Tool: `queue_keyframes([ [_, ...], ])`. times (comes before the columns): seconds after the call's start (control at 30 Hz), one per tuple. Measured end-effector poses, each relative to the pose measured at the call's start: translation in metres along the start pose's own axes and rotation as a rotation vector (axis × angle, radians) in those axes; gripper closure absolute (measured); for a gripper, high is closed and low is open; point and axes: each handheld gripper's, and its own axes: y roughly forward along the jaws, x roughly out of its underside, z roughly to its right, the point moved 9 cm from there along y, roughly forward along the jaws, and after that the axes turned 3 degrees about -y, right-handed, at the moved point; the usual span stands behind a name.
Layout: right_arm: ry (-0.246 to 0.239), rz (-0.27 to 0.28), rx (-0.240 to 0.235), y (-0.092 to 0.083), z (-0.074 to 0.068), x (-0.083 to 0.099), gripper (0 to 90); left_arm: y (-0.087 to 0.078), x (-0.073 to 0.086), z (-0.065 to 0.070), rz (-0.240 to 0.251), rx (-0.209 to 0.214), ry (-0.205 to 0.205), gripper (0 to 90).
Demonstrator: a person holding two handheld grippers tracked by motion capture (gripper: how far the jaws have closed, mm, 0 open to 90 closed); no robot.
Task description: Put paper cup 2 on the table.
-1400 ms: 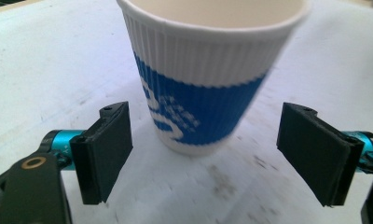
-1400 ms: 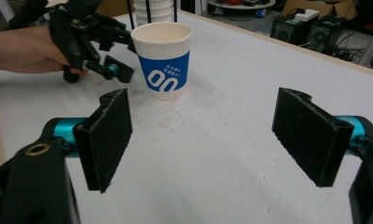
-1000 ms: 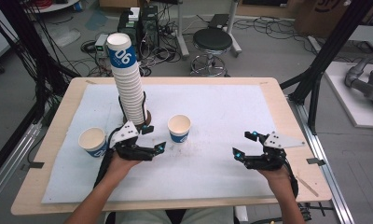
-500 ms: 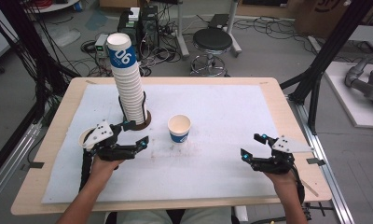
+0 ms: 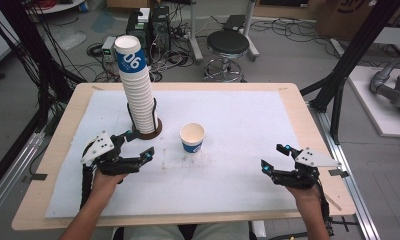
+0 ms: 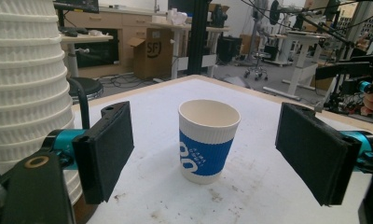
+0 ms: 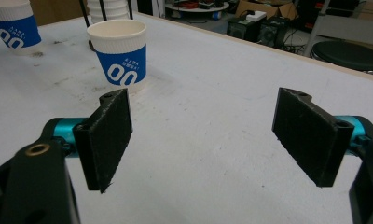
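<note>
You are holding your left gripper (image 5: 142,145) wide open and empty, pointing at the paper cup (image 5: 192,137) standing upright just ahead of its jaws, with the cup stack (image 5: 138,90) close beside it. Your right gripper (image 5: 274,157) is resting open, empty, well apart from that cup.
</note>
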Motion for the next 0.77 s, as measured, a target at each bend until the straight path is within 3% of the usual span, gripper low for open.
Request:
queue_keyframes([
  [0.77, 0.006, 0.001, -0.003, 0.0, 0.0024, 0.0008, 20.4, 0.0024, 0.0047, 0.0033, -0.006, 0.01, 0.005, 19.0],
])
